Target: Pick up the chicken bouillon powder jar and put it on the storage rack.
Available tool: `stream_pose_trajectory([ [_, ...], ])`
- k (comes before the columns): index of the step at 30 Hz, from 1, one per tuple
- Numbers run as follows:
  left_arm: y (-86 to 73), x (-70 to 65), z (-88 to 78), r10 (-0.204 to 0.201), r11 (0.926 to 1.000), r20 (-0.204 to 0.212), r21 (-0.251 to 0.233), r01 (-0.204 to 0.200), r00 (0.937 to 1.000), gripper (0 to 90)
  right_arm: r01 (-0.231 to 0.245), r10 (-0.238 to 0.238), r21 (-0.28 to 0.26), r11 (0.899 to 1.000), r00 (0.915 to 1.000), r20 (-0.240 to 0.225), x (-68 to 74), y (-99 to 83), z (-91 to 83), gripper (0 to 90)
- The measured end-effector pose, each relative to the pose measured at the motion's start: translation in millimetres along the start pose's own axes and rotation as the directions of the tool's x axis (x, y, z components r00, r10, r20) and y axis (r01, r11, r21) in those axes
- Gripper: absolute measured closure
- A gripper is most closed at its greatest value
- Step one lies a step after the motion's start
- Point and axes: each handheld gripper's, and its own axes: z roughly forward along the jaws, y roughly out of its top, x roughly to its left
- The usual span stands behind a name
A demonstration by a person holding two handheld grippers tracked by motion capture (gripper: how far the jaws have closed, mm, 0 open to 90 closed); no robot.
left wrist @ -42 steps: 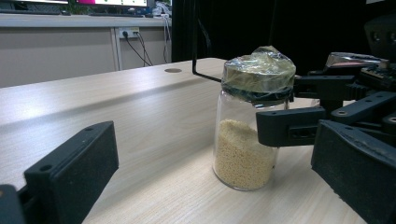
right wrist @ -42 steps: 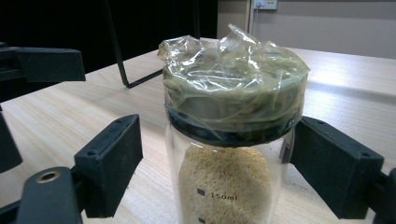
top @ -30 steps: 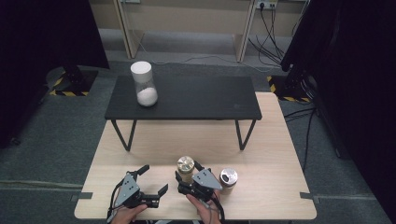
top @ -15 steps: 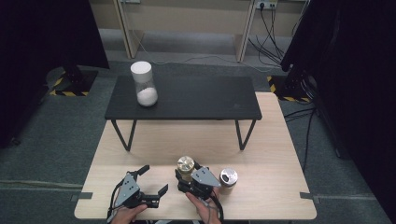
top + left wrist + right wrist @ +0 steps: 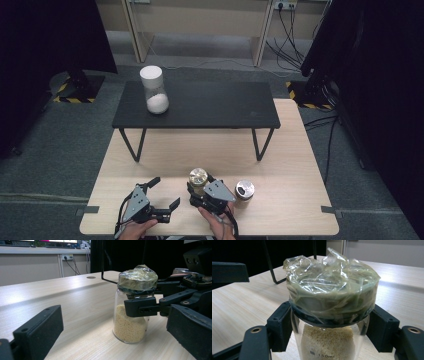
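Observation:
A small glass jar [image 5: 198, 177] of yellow grains, its lid wrapped in crinkled plastic film, stands upright on the light wooden table [image 5: 280, 160] near the front edge. My right gripper [image 5: 199, 186] has just been closing around it, and its black pads [image 5: 280, 325] now press the glass neck just under the lid [image 5: 332, 290] from both sides. In the left gripper view the jar [image 5: 130, 322] stands to the right with the right gripper's finger [image 5: 140, 310] across it. My left gripper [image 5: 165, 192] lies to the jar's left, open and holding nothing.
A second small jar [image 5: 244, 192] with a silvery lid stands just right of the right gripper. Beyond, a low black table [image 5: 215, 107] rests on the wooden one and carries a tall jar [image 5: 155, 92] with a white lid and white contents. Grey floor surrounds the table.

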Motion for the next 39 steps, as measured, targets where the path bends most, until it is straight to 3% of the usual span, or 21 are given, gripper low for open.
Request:
stream_pose_trajectory([
  [11,-0.3,0.0,0.3,0.000,1.0000,0.001,0.002,0.000,1.0000,0.0,-0.002,0.000,-0.042,0.999,0.9991,-0.043,0.6,23.7,-15.3,30.4],
  [17,-0.4,0.0,0.4,-0.003,1.0000,0.002,0.002,0.003,1.0000,0.1,0.027,-0.032,-0.065,0.998,0.9963,-0.080,3.7,41.4,-25.1,30.4],
  [24,-0.9,-0.2,0.9,-0.004,1.0000,0.003,0.005,0.004,1.0000,0.1,0.018,-0.024,-0.050,0.999,0.9925,-0.120,2.4,52.3,-30.7,30.4],
  [39,-1.3,-0.4,1.3,-0.004,0.9999,0.007,0.010,0.004,1.0000,0.2,0.023,-0.033,-0.077,0.997,0.9916,-0.125,-1.5,64.5,-37.7,30.4],
])
